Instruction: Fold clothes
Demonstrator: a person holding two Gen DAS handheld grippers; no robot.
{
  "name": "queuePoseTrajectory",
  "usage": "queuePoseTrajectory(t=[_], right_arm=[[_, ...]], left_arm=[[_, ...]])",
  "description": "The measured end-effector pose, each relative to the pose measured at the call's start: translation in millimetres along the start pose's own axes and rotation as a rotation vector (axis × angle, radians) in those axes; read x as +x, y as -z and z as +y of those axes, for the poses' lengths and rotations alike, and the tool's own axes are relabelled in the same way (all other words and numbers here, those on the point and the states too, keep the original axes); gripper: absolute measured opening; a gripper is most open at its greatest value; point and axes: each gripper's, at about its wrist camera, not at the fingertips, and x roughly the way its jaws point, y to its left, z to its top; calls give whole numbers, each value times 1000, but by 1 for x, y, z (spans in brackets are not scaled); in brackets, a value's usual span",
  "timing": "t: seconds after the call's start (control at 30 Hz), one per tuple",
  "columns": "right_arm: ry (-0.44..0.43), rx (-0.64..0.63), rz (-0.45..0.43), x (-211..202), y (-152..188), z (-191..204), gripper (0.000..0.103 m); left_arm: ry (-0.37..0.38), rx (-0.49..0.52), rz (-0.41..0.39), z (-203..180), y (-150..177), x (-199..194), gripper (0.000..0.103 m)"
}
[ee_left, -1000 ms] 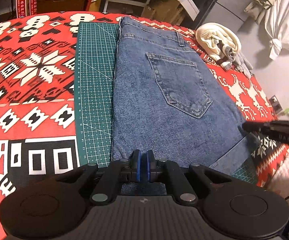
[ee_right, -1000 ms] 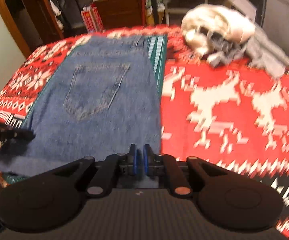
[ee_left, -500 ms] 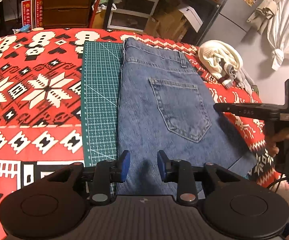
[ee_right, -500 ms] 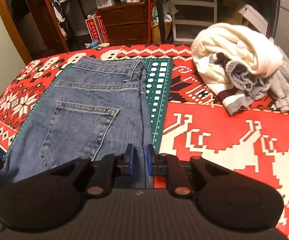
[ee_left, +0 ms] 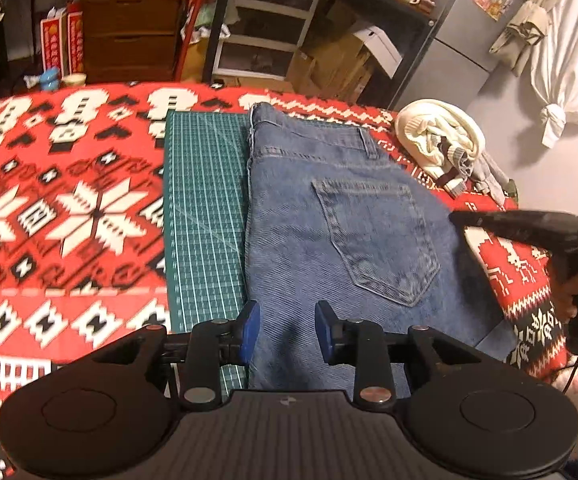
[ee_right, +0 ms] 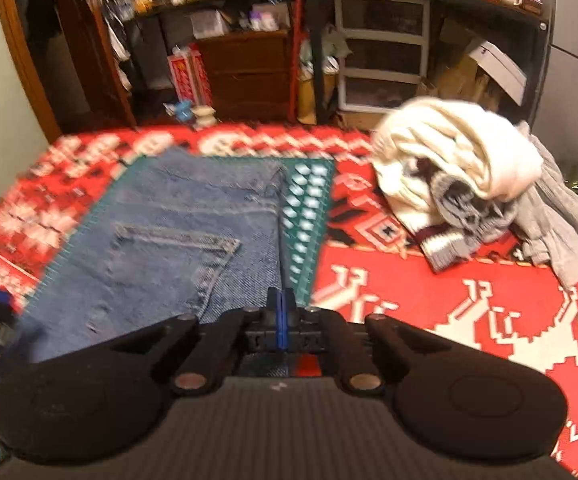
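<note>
My left gripper (ee_left: 287, 332) hangs over the near end of the folded jeans (ee_left: 341, 248), its blue pads spread apart and holding nothing. The jeans lie flat, back pocket up, on the green cutting mat (ee_left: 205, 216), whose bare strip shows at nine o'clock of the denim. My right gripper (ee_right: 280, 320) has its pads pressed together, with nothing visibly between them. A heap of cream and grey knitwear (ee_right: 461, 184) sits at two o'clock, well apart from the jeans.

Beyond the fingers stands a wooden chest of drawers (ee_left: 129, 36) beside a dark metal shelf rack (ee_left: 313, 28) holding plastic drawers and cardboard boxes, with a grey fridge (ee_left: 461, 40) and white curtain (ee_left: 569, 56) further right.
</note>
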Motion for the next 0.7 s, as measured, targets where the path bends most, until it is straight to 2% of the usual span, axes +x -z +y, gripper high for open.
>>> queuePoseTrajectory(t=[0.03, 0.1, 0.13, 0.33, 0.43, 0.57, 0.7], right_arm=[[-1, 24, 18, 7, 4, -4, 0], [-6, 59, 31, 15, 10, -9, 0], [-3, 61, 21, 15, 12, -8, 0], [14, 30, 26, 14, 13, -5, 2], [63, -3, 27, 9, 11, 2, 2], [92, -51, -34, -13, 7, 17, 2], [20, -65, -52, -24, 6, 35, 2]], left_arm=[[-4, 6, -1, 0, -1, 4, 27], [-4, 5, 3, 2, -2, 14, 12], [-8, 5, 9, 2, -1, 18, 10], [-40, 29, 50, 5, 6, 38, 11], [-48, 32, 47, 4, 6, 36, 11], [-43, 30, -7, 1, 3, 20, 11], [2, 2, -59, 3, -10, 16, 10]])
